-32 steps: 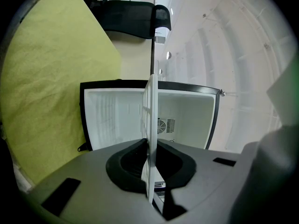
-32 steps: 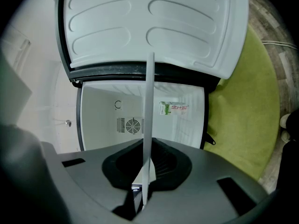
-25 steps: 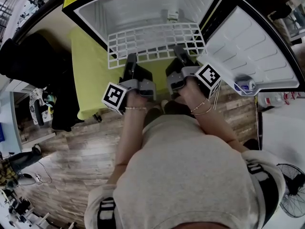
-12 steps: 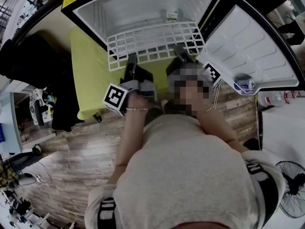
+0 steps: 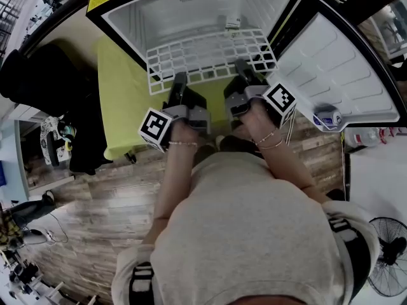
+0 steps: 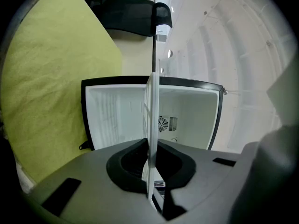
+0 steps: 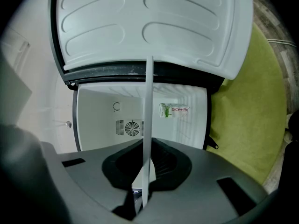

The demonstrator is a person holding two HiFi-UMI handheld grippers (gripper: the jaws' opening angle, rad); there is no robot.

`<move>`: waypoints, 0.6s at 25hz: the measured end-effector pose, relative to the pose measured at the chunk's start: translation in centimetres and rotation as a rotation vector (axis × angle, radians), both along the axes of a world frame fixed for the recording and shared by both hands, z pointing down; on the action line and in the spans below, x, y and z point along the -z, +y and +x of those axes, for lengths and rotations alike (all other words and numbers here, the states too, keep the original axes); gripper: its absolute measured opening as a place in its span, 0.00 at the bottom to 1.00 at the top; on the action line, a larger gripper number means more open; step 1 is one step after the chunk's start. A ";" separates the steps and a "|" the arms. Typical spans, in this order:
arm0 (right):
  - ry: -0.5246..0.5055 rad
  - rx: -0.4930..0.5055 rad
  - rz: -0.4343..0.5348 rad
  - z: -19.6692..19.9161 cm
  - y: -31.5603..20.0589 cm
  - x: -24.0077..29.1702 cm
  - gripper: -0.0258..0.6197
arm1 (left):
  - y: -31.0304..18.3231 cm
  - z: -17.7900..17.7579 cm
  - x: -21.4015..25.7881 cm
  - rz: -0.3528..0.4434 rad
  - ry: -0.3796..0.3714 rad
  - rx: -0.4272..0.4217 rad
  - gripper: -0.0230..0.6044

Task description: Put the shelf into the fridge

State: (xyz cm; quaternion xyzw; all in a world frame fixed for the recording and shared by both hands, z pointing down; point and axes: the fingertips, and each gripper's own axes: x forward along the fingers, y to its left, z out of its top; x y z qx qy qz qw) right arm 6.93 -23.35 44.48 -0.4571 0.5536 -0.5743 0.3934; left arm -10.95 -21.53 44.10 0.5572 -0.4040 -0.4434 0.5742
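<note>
- Two grippers hold one white wire shelf [image 5: 210, 56] by its near edge. The left gripper [image 5: 179, 81] is close to the left corner and the right gripper [image 5: 243, 67] is toward the right side.
- In the left gripper view the shelf appears edge-on as a thin white strip. The two black jaw pads press against it, one on each side.
- The right gripper view shows the same hold: its jaws are clamped on the thin edge of the shelf, which runs up from the pads toward the opening ahead.
- The shelf lies roughly level. Its far edge reaches into the mouth of the fridge [image 5: 191, 8], while its near edge is outside, over a yellow mat [image 5: 124, 107].
- The fridge is white inside with a black frame. Its door [image 5: 331, 68] stands wide open on the right.
- A small blue and white item [image 5: 325, 115] sits in the lower pocket of the door; what it is cannot be made out.
- On the back wall of the fridge are a round vent [image 7: 131, 128] and a green and white label [image 7: 174, 110].
- The yellow mat lies on a wooden floor [image 5: 95, 196], in front of the fridge and to its left.
- A floor fan [image 5: 389, 259] stands at the lower right, well apart from the fridge.
</note>
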 end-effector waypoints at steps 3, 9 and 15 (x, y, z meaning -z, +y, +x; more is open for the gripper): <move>0.003 -0.002 0.002 -0.1 -0.1 -0.1 0.08 | -0.2 -0.1 -0.3 -0.009 0.000 0.005 0.08; 0.006 -0.008 0.006 -0.1 -0.3 -0.1 0.08 | -0.6 -0.4 -0.6 -0.024 -0.008 0.016 0.08; 0.002 -0.001 0.002 0.0 -1.6 -0.2 0.08 | -1.7 -0.3 -0.7 -0.030 -0.005 0.023 0.08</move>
